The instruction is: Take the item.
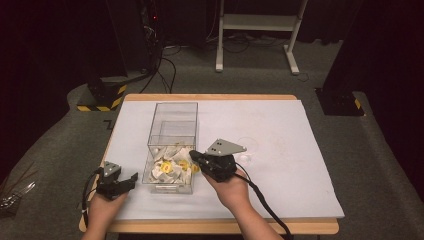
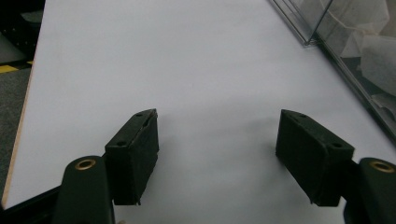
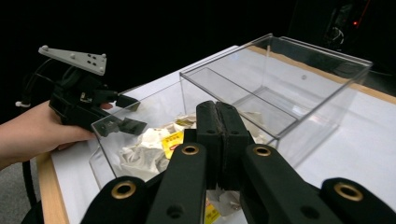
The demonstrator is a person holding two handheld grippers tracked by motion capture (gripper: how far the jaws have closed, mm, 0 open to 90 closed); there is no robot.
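Above the near compartment of the clear box (image 1: 172, 145), right hand-held gripper (image 3: 217, 140) pressed together, nothing visibly pinched; tea bags (image 1: 170, 167) heaped below. Best spread before dipping, then pinch one bag. Left hand-held gripper (image 2: 217, 149) spread, idle on the counter (image 1: 280, 150).

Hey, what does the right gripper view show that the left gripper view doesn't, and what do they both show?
Right gripper view alone: the right gripper, its jaws pressed together above the box, the yellow-labelled tea bag packets lying in the near compartment, the bare far compartment, and the left gripper in the person's hand beside the box.

Left gripper view alone: the left gripper's own jaws standing apart with nothing between them, over bare white table.

Both: the clear plastic box with crumpled white wrappers, and the white tabletop.
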